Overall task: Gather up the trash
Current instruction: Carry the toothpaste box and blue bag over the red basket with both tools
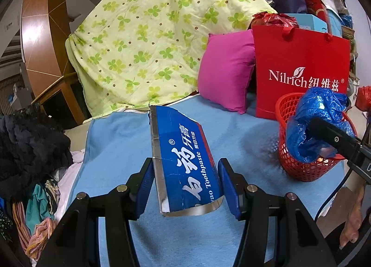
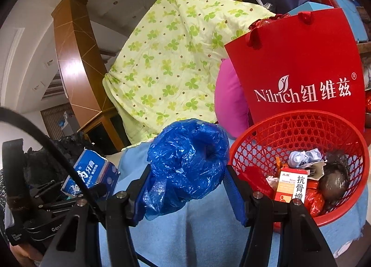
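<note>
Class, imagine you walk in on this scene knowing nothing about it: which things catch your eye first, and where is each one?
The blue toothpaste box stands out, held up between the fingers of the left hand-held gripper above the light blue cloth. To its right, the right hand-held gripper holds a crumpled blue plastic bag beside the red mesh basket, already partly filled with trash. Behind stands a bright red Nilrich bag.
</note>
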